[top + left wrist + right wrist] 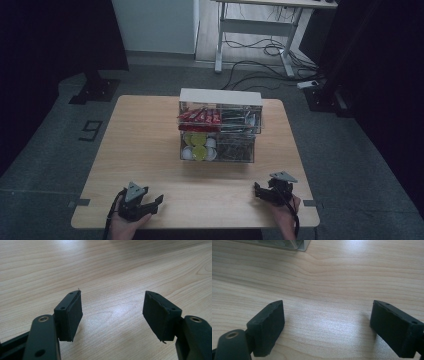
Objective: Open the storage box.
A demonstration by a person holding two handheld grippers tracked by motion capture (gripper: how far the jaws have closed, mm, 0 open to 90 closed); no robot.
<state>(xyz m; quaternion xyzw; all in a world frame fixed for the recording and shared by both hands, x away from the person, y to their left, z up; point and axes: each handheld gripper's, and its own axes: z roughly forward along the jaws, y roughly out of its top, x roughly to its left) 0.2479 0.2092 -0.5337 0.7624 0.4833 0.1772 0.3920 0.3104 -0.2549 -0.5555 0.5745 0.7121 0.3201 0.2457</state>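
Clearly, the clear organizer (220,127) is standing in the middle of the counter (145,150), a little toward the far edge, with a white top and see-through drawers. Red packets (200,117) are lying in the upper left drawer, and round yellow-green and white capsules (199,146) are filling the lower left one; what the right drawers are holding is too dark to tell. A corner of the organizer (287,244) is also showing at the top of the right gripper view.

Both tools are resting near the front edge of the counter, well apart from the organizer. The left tool (150,204) is standing with its jaws spread wide and holding nothing, and bare wood is showing between its pads (72,315). The right tool (261,192) is likewise spread wide and empty.

I think the risk is lying in the reach. The organizer looks light and tall, so a tool that is pushing on a drawer front could slide or tip the whole box. The clear walls are also hard to judge, so a jaw could be striking the front and missing the handle.

The counter is of pale wood grain and bare around the box. Behind it the grey floor (350,145) is carrying black cables (260,65) and the legs of a white desk (260,30); the sides of the room are dark.
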